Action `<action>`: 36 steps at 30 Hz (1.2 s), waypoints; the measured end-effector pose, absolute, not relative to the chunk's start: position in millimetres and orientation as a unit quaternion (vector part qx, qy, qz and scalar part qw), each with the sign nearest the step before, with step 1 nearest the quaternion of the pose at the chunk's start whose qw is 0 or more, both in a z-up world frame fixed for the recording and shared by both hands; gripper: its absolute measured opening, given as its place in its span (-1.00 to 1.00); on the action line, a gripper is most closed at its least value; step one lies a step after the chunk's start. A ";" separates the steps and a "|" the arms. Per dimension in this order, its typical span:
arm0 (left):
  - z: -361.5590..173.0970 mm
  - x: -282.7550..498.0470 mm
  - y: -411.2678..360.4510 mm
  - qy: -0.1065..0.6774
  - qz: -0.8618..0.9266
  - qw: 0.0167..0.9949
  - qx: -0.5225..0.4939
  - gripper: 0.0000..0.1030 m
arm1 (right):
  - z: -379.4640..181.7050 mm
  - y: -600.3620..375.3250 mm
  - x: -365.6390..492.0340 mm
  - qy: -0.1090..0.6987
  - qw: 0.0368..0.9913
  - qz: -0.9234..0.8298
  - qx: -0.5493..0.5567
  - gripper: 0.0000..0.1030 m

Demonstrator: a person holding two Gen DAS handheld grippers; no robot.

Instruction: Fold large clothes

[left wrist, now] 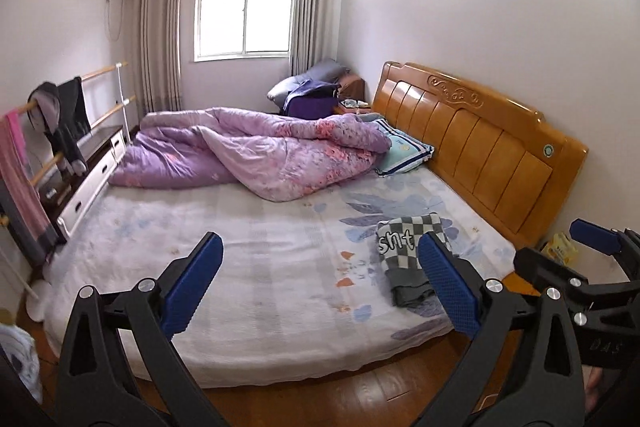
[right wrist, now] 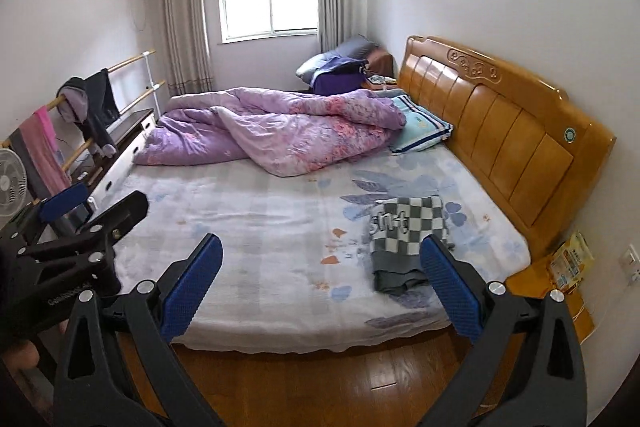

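A folded grey-and-white checked garment (right wrist: pixel 408 227) lies near the bed's (left wrist: pixel 240 287) front edge, towards the wooden headboard (right wrist: pixel 500 131); left gripper (left wrist: pixel 320 283) and right gripper (right wrist: pixel 322 283) hover spread apart, empty, before that edge, probably finished folding.

The left black two-finger gripper with blue textured pads (left wrist: pixel 320 263) was held level with its jaws spread wide and nothing between them. The right black two-finger gripper with blue textured pads (right wrist: pixel 322 263) was likewise wide apart and empty, held just beside the left one at about the same height. A fingertip (right wrist: pixel 22 355) of the person's left hand showed at the left gripper's handle.
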State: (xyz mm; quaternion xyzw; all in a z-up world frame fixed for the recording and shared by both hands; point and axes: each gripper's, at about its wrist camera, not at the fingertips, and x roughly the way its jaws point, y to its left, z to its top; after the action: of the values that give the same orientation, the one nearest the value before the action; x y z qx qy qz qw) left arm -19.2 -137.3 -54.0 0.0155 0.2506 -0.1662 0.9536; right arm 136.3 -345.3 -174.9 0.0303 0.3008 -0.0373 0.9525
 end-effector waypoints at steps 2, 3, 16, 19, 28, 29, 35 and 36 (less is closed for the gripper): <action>-44.7 -29.7 -121.8 0.246 -0.169 0.954 0.020 0.90 | -169.3 -330.4 128.0 0.295 0.954 -0.032 0.032 0.85; -39.4 -35.9 -112.2 0.244 -0.170 0.955 0.020 0.91 | -164.9 -321.0 123.0 0.292 0.955 -0.035 0.031 0.85; 14.0 -90.8 -42.5 0.217 -0.167 0.962 -0.003 0.91 | -126.5 -261.2 77.4 0.254 0.966 -0.044 0.002 0.85; 23.9 -97.9 -36.1 0.214 -0.162 0.963 0.000 0.91 | -121.0 -257.7 72.9 0.248 0.968 -0.043 -0.002 0.85; 45.4 -115.5 -27.2 0.191 -0.150 0.970 0.008 0.91 | -109.4 -250.4 61.3 0.232 0.972 -0.040 -0.001 0.85; 46.5 -115.3 -26.9 0.188 -0.150 0.971 0.008 0.91 | -108.5 -250.6 60.4 0.230 0.972 -0.041 0.000 0.85; 51.1 -120.6 -31.7 0.173 -0.145 0.974 0.020 0.90 | -109.5 -254.2 60.1 0.231 0.972 -0.039 0.004 0.85; 50.5 -118.5 -31.3 0.172 -0.142 0.975 0.022 0.91 | -109.9 -255.0 60.5 0.231 0.972 -0.040 0.005 0.85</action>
State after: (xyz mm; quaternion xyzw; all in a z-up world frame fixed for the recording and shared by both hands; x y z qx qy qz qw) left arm -118.5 -31.3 50.5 0.0217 0.1717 -0.1417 0.9747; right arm 60.5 -255.0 -109.9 0.0050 0.2310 -0.0397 0.9721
